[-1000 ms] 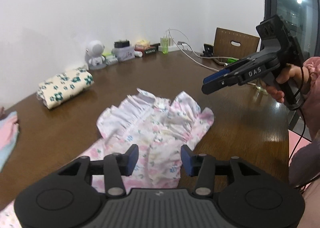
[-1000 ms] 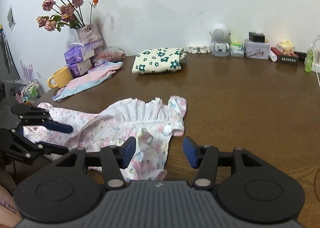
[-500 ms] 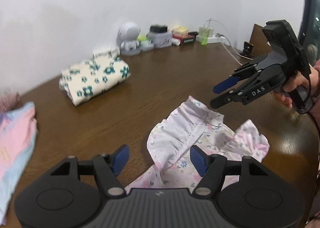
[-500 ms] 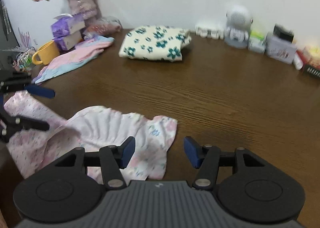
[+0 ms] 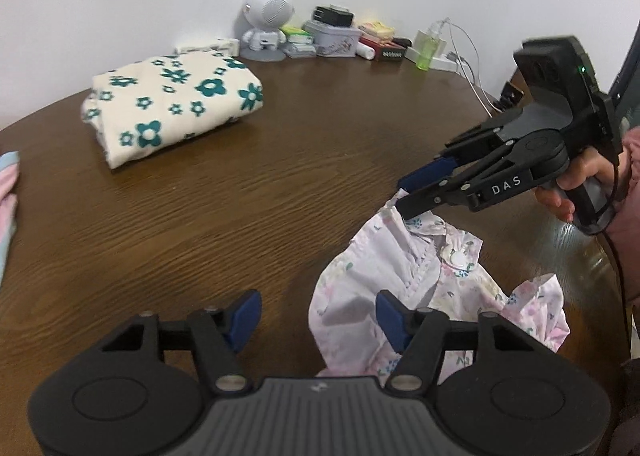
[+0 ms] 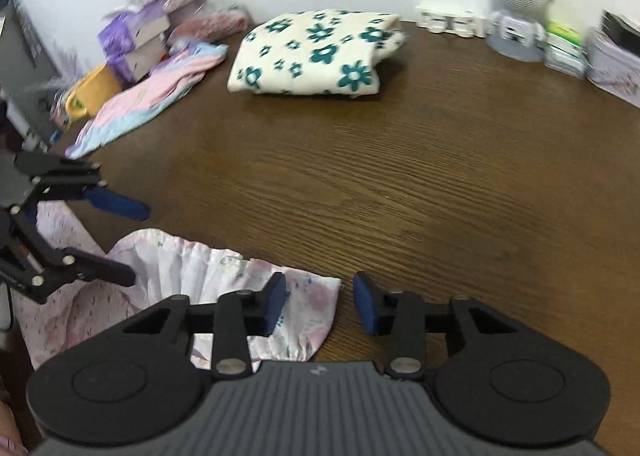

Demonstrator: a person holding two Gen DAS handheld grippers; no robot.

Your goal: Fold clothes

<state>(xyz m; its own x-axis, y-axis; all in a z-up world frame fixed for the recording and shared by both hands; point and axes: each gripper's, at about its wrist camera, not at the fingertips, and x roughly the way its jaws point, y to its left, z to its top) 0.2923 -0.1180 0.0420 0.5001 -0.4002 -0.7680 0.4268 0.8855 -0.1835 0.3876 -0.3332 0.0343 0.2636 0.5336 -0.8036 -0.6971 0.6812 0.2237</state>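
Note:
A pink floral ruffled garment (image 5: 404, 280) lies crumpled near the table's front edge; it also shows in the right wrist view (image 6: 192, 280). My left gripper (image 5: 318, 316) is open, its right finger over the garment's left part. My right gripper (image 6: 320, 306) is open over the garment's right corner. In the left wrist view the right gripper (image 5: 404, 196) hovers with its fingertips at the garment's top edge. In the right wrist view the left gripper (image 6: 132, 244) stands open above the garment's left side.
A folded cream cloth with teal flowers (image 5: 172, 100) lies at the back of the wooden table (image 5: 280, 176). A pink and blue garment (image 6: 152, 92), tissue boxes (image 6: 136, 40), a yellow mug and flowers stand at the left. A robot speaker (image 5: 268, 24), boxes and cables line the wall.
Both grippers have swung left and moved lower, closer to the garment. The garment has gone from spread out to bunched up near the table's front edge.

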